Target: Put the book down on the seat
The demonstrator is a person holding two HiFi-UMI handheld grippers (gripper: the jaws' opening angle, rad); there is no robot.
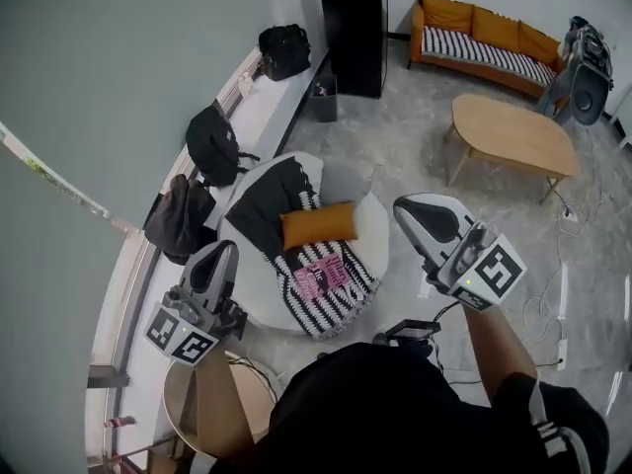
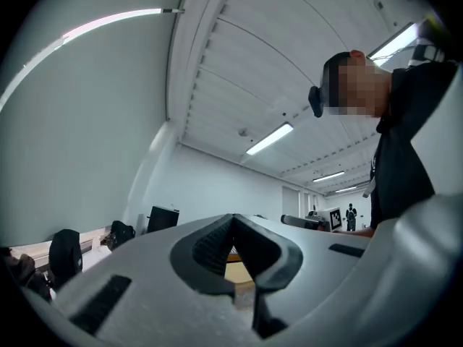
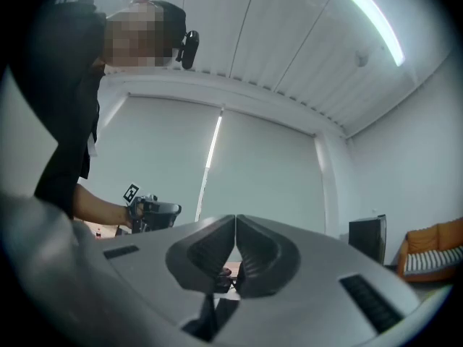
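Pink book (image 1: 321, 276) is lying flat on the striped throw (image 1: 348, 300) over the round white seat (image 1: 253, 289). It's just in front of the orange cushion (image 1: 318, 225), near the seat's front edge. The left gripper (image 1: 226, 249) and right gripper (image 1: 415, 210) hover either side of it, jaws pressed together on nothing (tips touching in both gripper views). There's bare floor (image 1: 415, 146) between the seat and the wooden table (image 1: 513, 131).

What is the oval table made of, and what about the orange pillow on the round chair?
The oval table looks like light wood, smooth and matte: even tan top, matching legs. The orange pillow seems soft cloth: plump, rounded edges; its weave is too small to tell.
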